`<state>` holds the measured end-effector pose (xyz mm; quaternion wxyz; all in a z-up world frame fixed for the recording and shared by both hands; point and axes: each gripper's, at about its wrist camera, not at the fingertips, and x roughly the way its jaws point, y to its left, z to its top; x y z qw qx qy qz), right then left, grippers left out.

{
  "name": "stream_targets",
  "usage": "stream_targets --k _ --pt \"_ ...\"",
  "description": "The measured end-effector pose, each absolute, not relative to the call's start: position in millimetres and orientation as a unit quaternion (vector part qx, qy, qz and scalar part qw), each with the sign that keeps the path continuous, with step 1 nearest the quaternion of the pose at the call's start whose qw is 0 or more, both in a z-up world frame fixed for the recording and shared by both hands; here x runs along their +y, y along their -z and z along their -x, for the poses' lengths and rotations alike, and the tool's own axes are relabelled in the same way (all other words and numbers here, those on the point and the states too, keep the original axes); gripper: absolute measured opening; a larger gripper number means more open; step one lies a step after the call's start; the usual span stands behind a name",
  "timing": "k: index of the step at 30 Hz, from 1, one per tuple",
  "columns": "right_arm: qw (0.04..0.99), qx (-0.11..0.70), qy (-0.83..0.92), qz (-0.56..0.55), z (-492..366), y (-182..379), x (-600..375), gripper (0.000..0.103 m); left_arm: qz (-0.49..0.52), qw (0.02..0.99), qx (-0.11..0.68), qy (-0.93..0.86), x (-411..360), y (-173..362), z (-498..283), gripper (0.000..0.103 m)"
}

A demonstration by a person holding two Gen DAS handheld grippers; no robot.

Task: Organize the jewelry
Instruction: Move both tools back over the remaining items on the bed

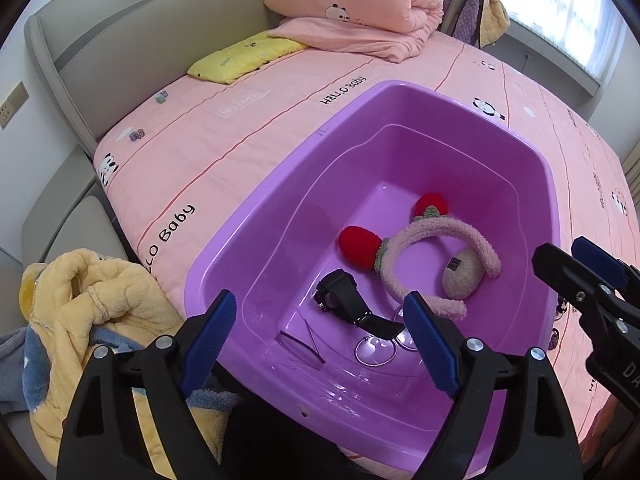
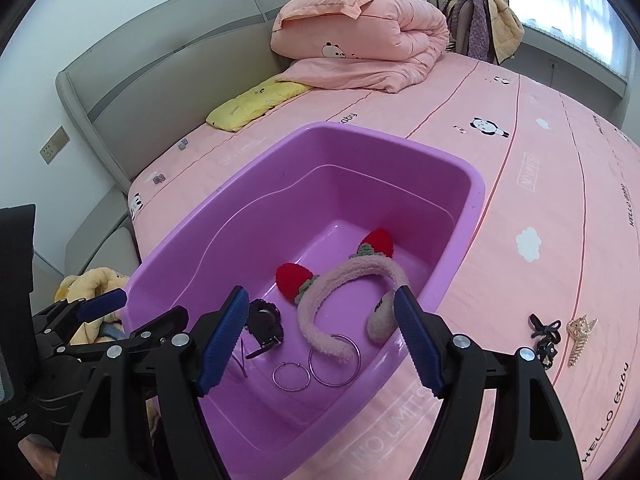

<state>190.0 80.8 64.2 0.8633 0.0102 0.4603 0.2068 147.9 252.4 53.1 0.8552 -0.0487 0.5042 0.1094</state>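
Jewelry lies in a purple tub (image 2: 472, 184) on the pink bed (image 2: 560, 216) — a fuzzy headband (image 2: 320, 312), black watch (image 2: 264, 320) and two hoop earrings (image 2: 316, 368). Both the left hand-held gripper (image 1: 320, 340) and the right hand-held gripper (image 2: 324, 336) hover above, jaws spread, empty. Outside, a black clip (image 2: 544, 334) and gold clip (image 2: 580, 338) lie on the sheet.

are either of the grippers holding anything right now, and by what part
Nothing is held: left gripper and right gripper are both open above the purple bin.
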Motion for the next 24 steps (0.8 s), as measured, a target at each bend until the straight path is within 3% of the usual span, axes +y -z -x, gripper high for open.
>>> stream_targets --k 11,24 --pt "0.880 0.435 -0.188 -0.042 -151 -83 38 0.072 0.038 0.868 0.487 -0.088 228 -77 -130 0.085" --pt "0.900 0.422 -0.093 -0.060 -96 -102 -45 0.072 0.005 0.880 0.475 -0.008 144 -96 -108 0.087"
